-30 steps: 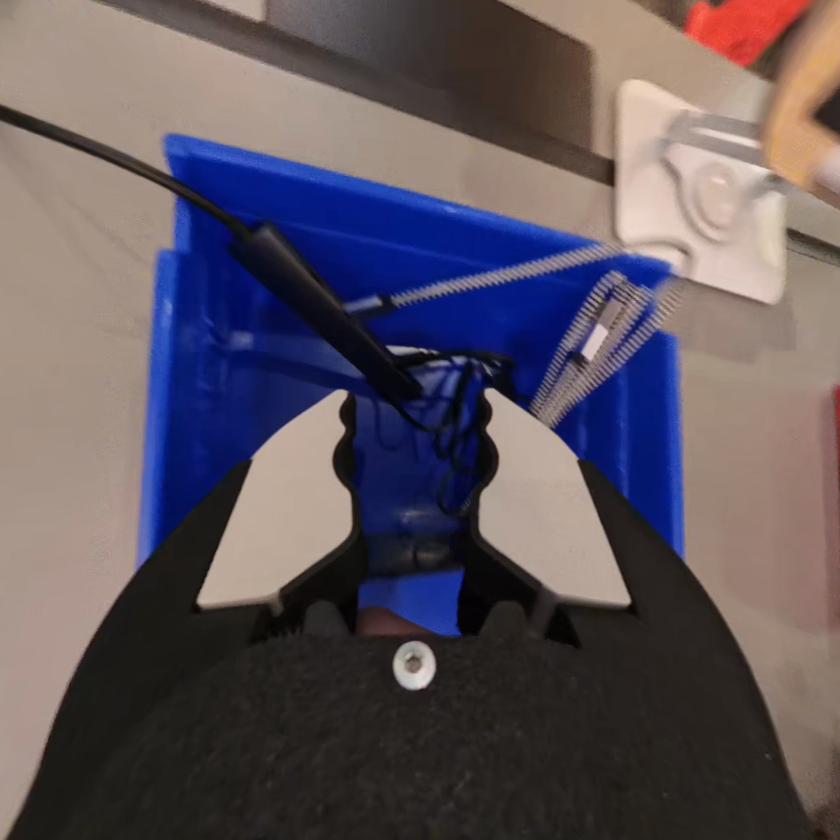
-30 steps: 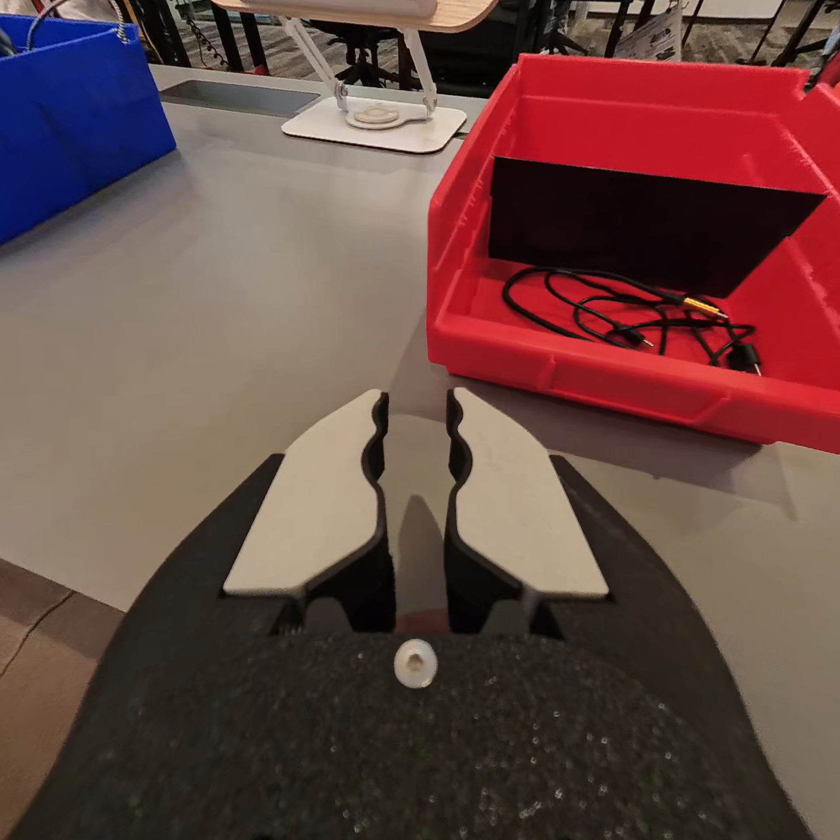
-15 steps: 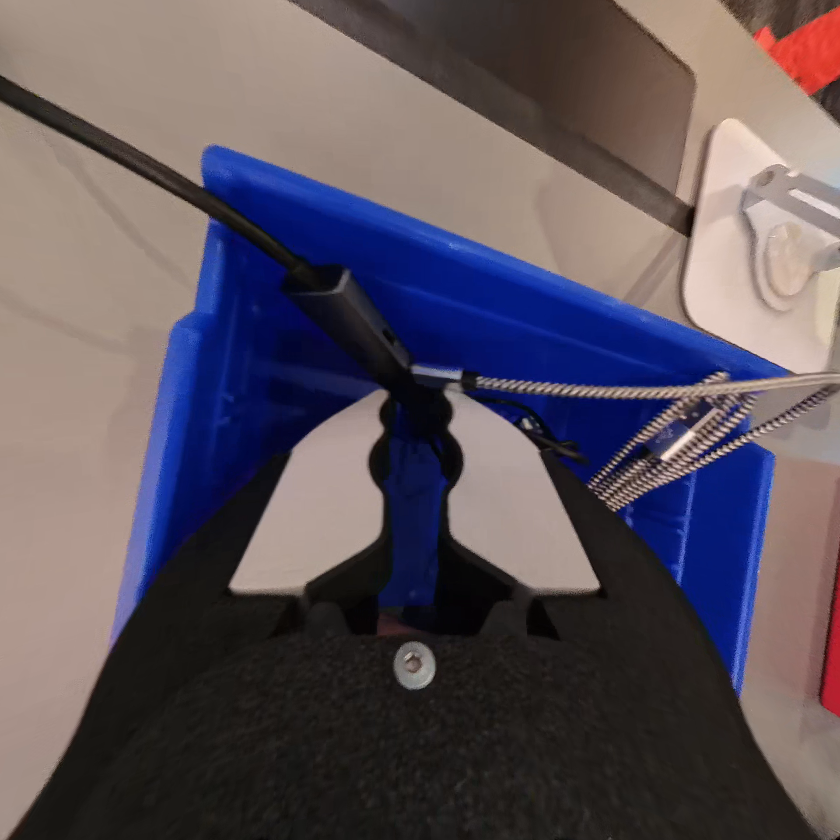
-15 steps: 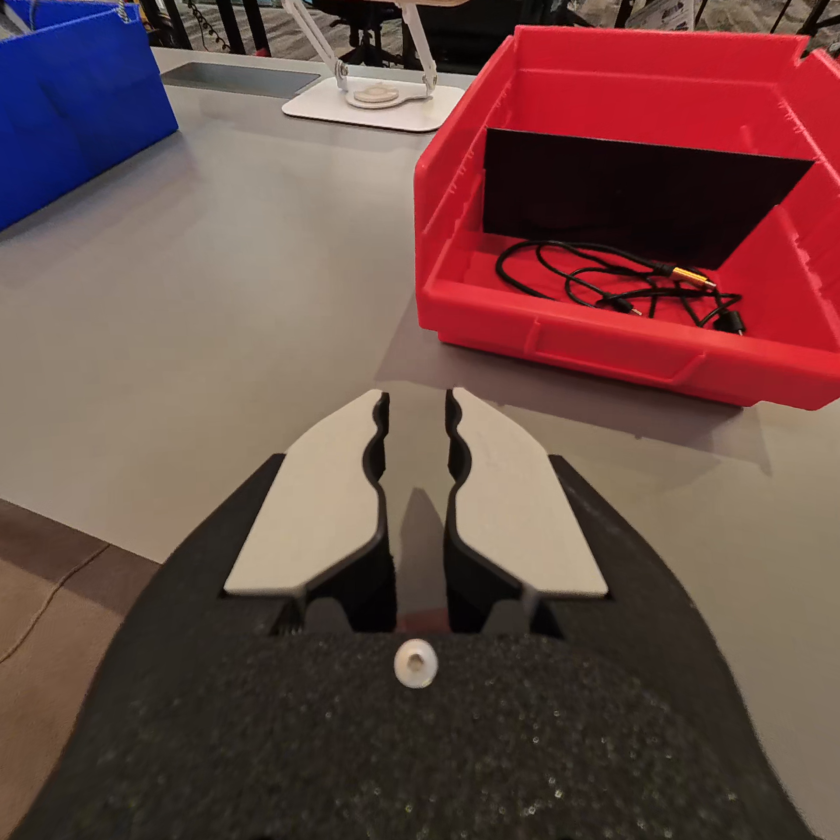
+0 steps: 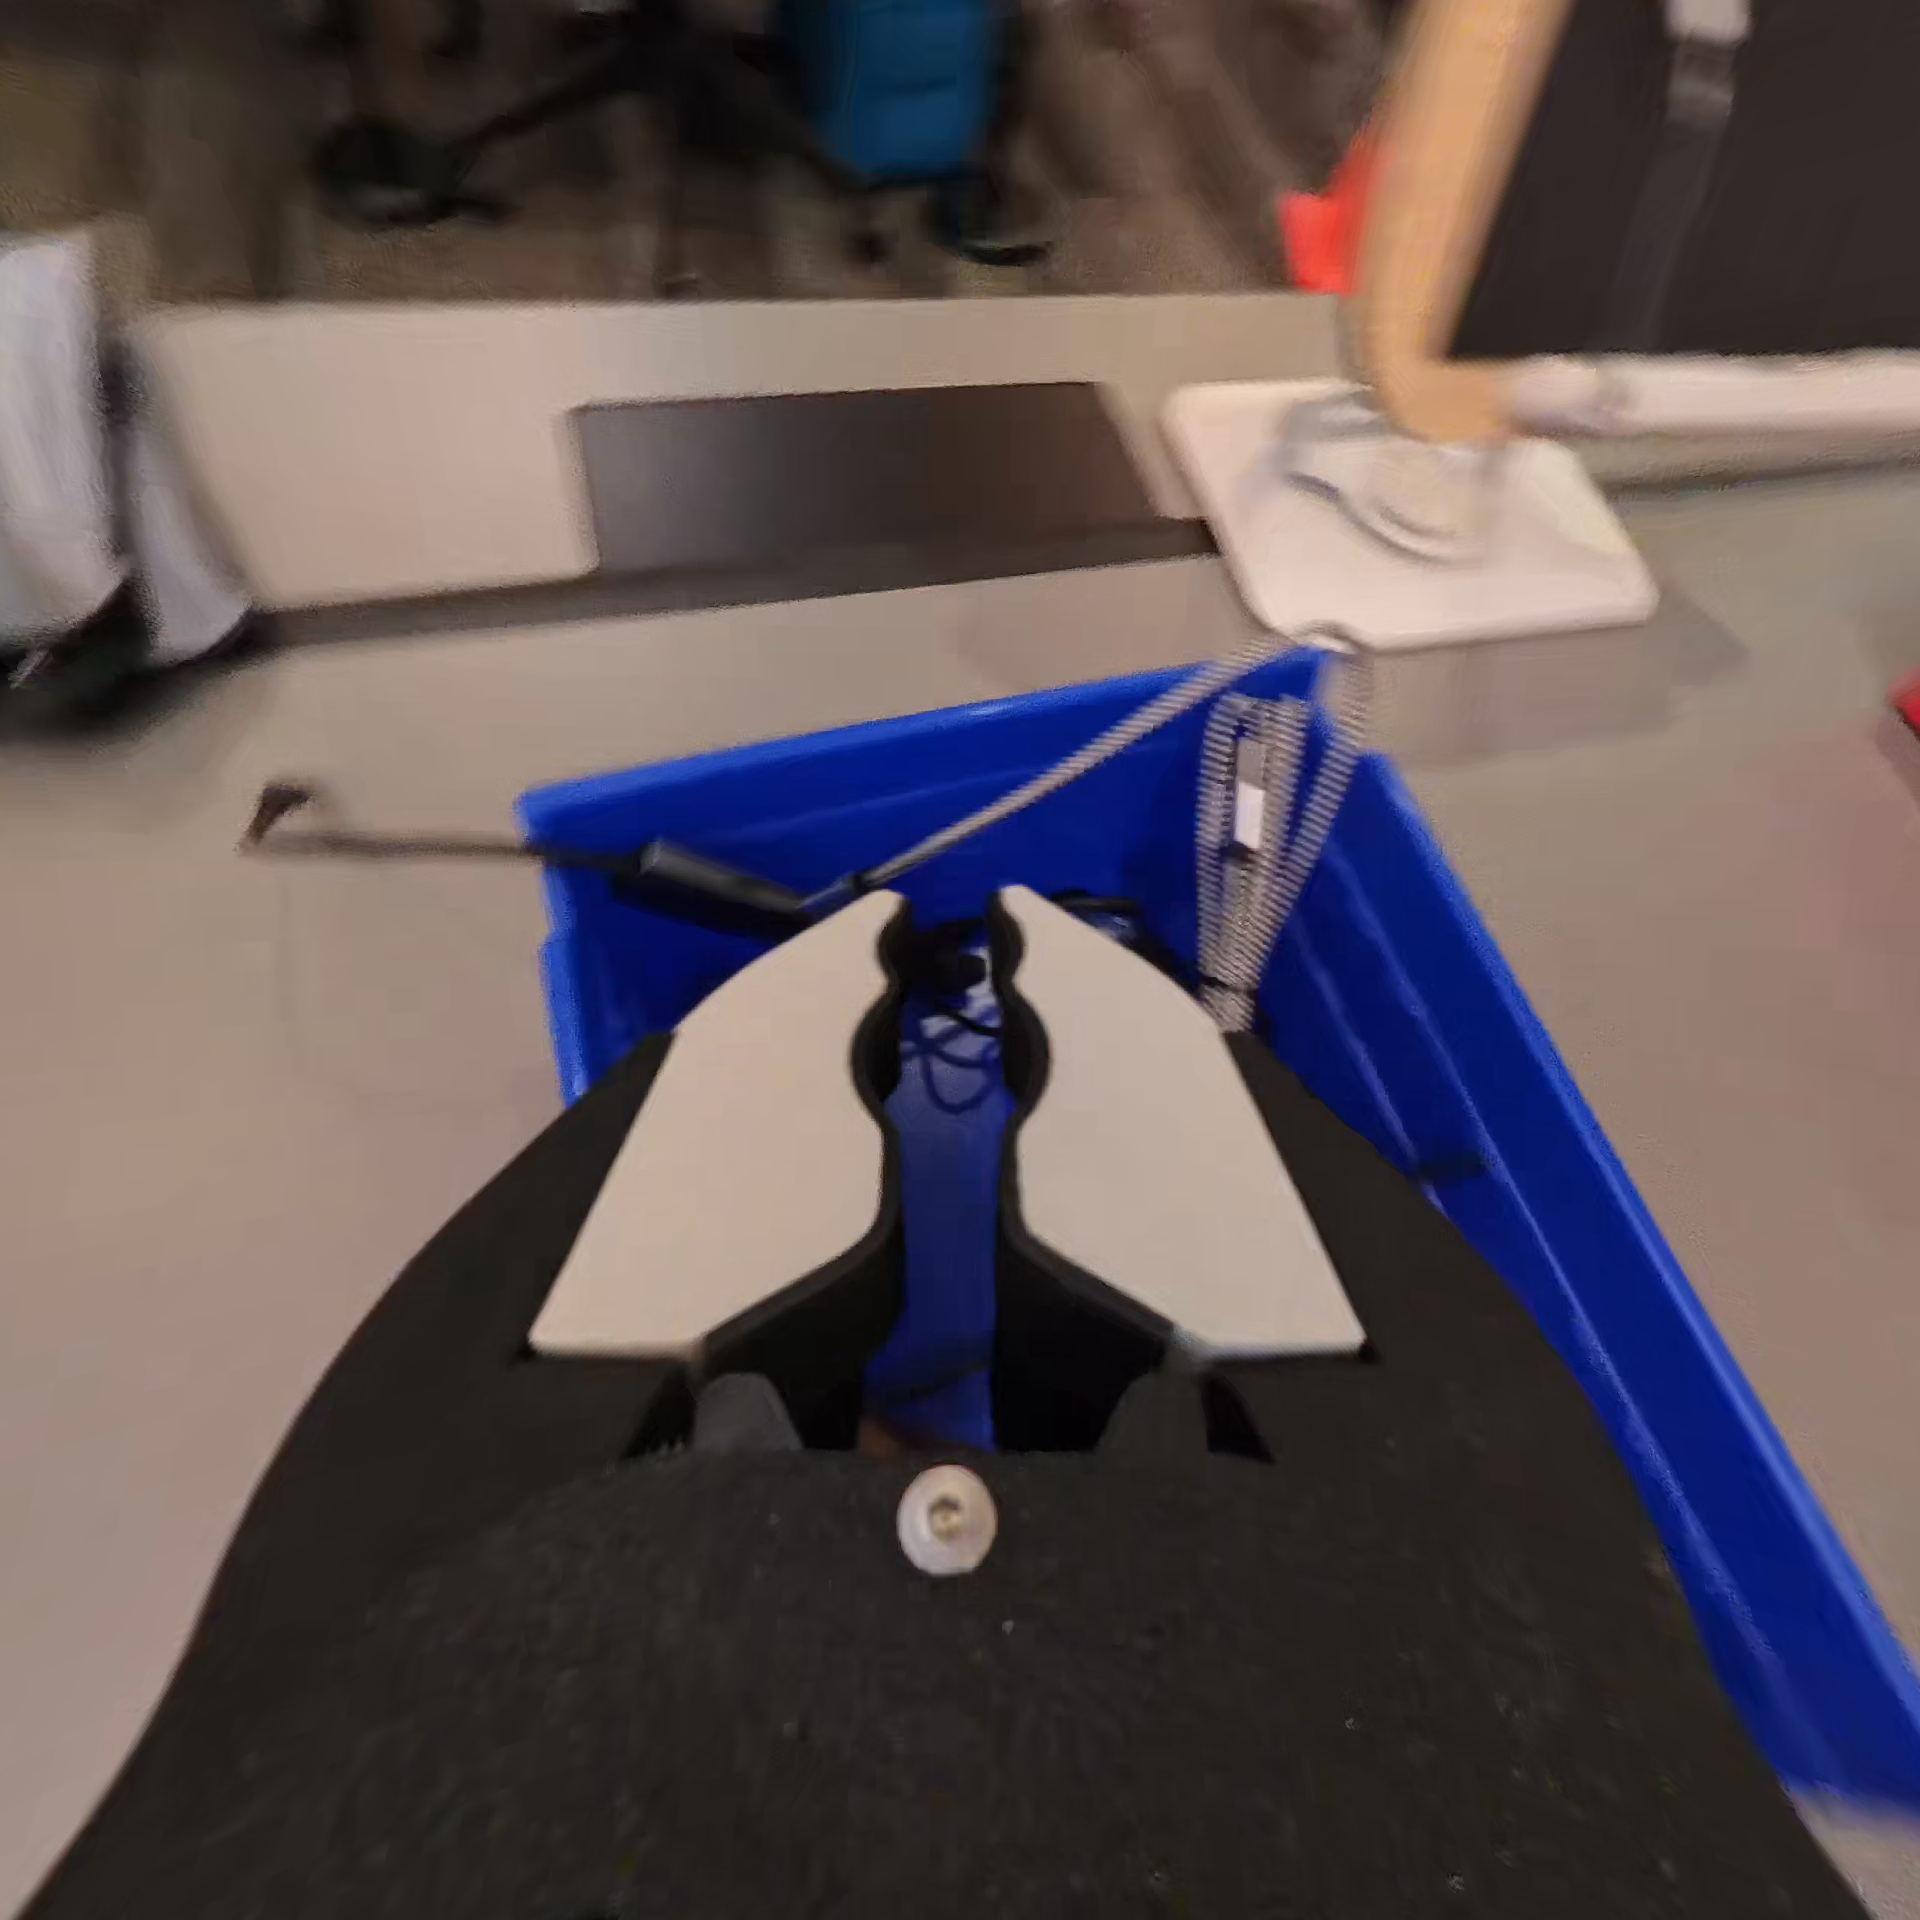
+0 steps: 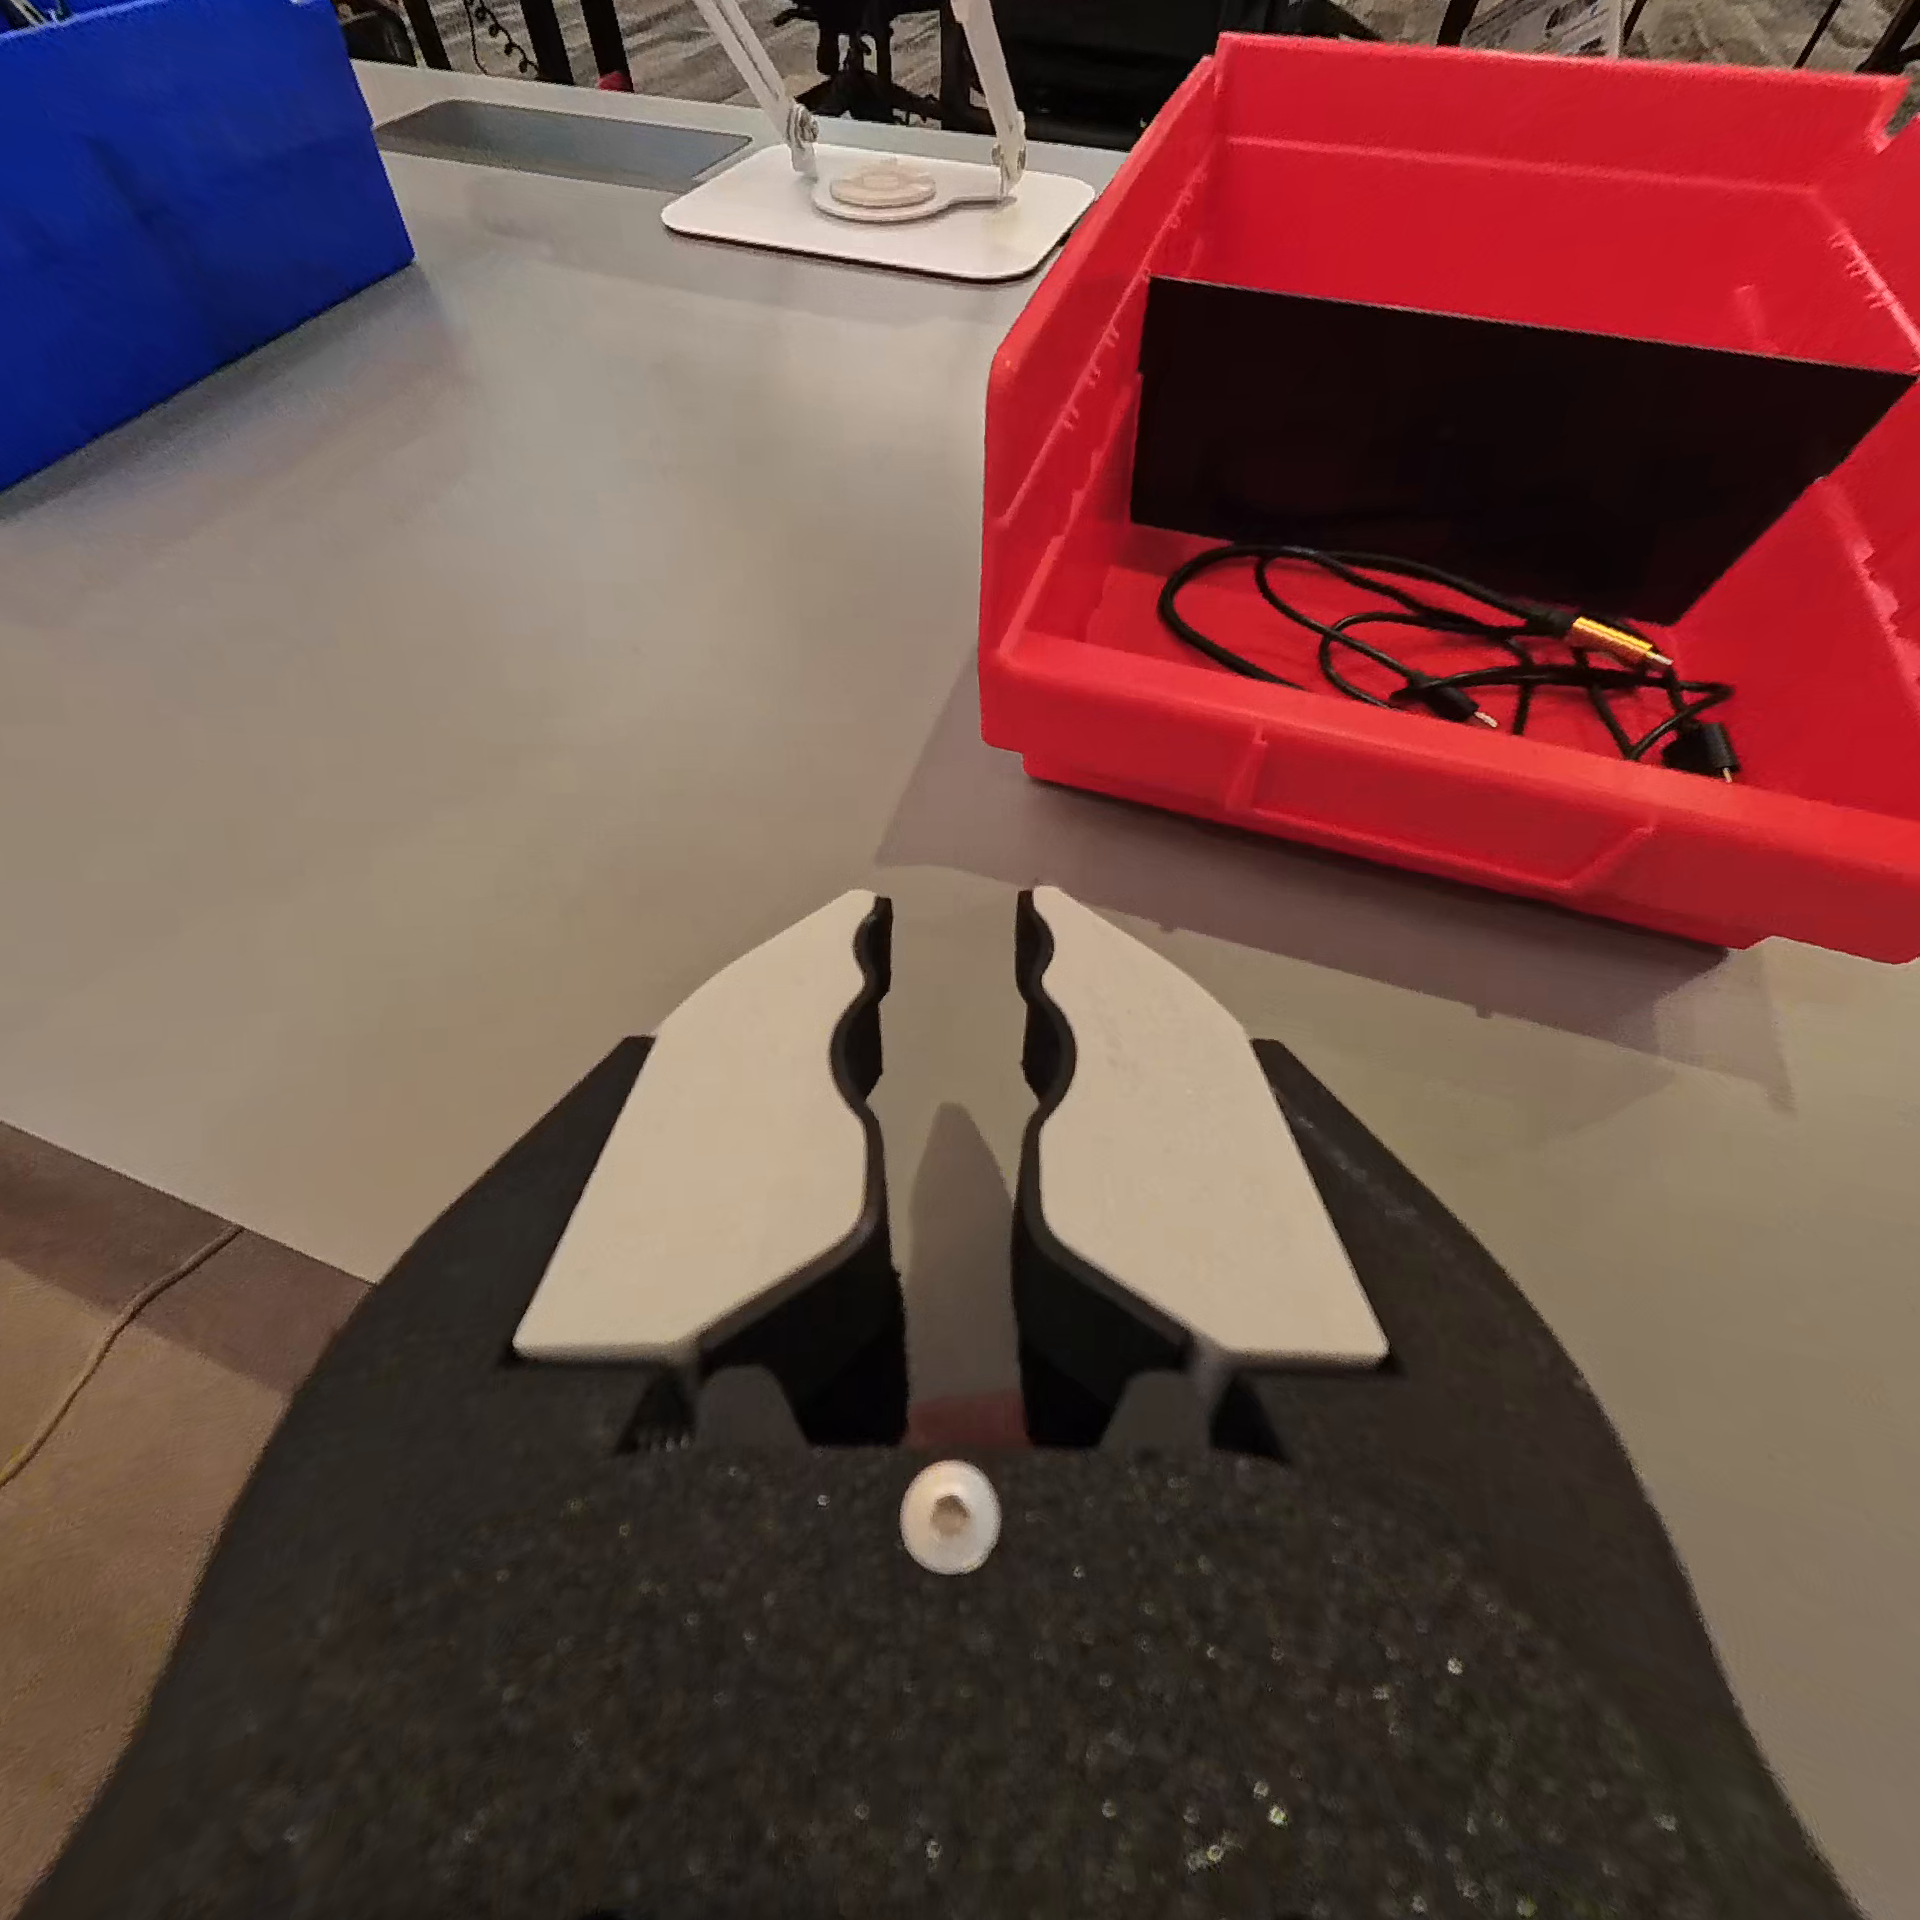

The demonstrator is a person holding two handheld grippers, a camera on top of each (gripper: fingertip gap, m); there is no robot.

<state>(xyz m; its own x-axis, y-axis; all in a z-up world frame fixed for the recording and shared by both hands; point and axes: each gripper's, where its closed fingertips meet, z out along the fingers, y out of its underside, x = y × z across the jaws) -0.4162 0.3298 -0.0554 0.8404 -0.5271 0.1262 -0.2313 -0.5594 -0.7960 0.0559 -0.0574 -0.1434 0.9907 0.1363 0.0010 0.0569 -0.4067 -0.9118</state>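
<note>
My left gripper hangs over the open blue bin. Its fingers are closed to a narrow gap on a thin black cable, whose loops hang down into the bin. Just beyond the tips, a black adapter joins a braided silver cable. That cable runs up to a coiled braided bundle at the bin's far corner. My right gripper is narrowly open and empty, low over the grey table. It is short of the red bin, which holds black audio cables.
A black lead trails out of the blue bin onto the table at left. A white stand base sits at the back between the bins. A black divider stands in the red bin. The table's near edge is at lower left. There is about 65 cm between the tips of the two grippers. To the coiled braided bundle: left tips about 11 cm, right tips about 55 cm.
My left gripper closed from wide open onto the thin black cable, and its view tilted up from looking down to level. My right gripper drew back slightly from the red bin.
</note>
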